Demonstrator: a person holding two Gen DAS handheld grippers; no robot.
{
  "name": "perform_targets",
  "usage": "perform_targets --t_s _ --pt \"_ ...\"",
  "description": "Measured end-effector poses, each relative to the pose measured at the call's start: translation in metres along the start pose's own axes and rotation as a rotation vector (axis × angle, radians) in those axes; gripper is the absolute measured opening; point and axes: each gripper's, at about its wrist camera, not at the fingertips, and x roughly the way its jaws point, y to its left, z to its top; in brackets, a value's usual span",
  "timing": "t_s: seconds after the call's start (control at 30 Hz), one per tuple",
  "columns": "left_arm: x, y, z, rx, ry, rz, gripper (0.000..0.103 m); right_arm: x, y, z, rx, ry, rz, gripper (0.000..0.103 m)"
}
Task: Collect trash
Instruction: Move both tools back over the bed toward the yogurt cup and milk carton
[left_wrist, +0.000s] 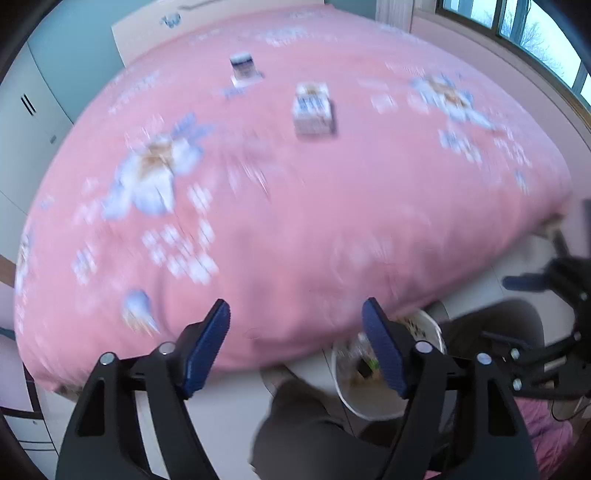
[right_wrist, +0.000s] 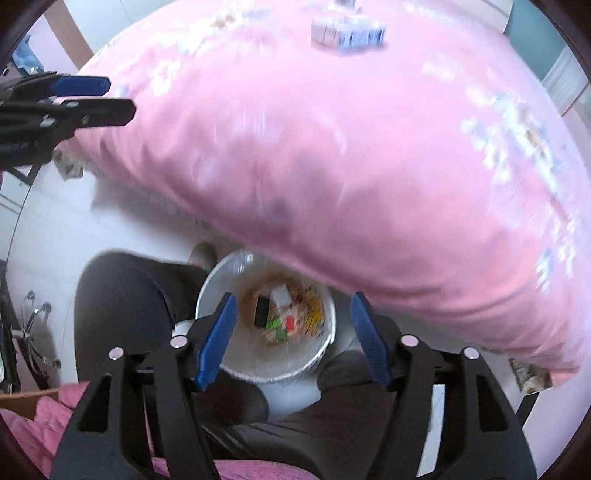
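The left claw (left_wrist: 295, 345) is spread wide and holds nothing, and it hangs over the near edge of the bed (left_wrist: 332, 221) with the pink flowered cover. The right claw (right_wrist: 291, 336) is spread wide too, also holding nothing, and it hangs right above the white trash bin (right_wrist: 280, 369) that stands on the floor between the person's knees, partly tucked under the edge of the bed. The bin already has bits of trash in it, some red, green, yellow and black. Two pieces of trash are left on the bed: a small white and blue box (left_wrist: 313, 107) near the middle, and a smaller blue and white pack (left_wrist: 243, 68) farther back, well apart from both claws. The pictures are blurry, so I cannot read what the boxes are. The next job looks like getting the nearer box. To do it well, the left claw should reach far over the cover, come down on the box with one finger on each long side, and squeeze gently, because the soft cover may sink and let the box tip. It should take care not to pinch the cover. Then it should carry the box back over the bin before letting go.
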Motion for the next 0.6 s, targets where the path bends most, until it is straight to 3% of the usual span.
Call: perform_targets --t_s 0.17,0.3,0.6 --pt "-0.015 0.027 0.051 -0.023 -0.073 0.062 0.085 -0.033 -0.005 0.043 0.045 -0.105 -0.018 0.076" --pt "-0.012 0.047 0.094 -0.072 -0.117 0.076 0.090 -0.049 -0.010 0.087 0.094 -0.163 -0.020 0.076" --pt "0.013 0.075 0.182 -0.106 -0.155 0.071 0.091 -0.058 -0.017 0.183 0.163 -0.254 -0.032 0.078"
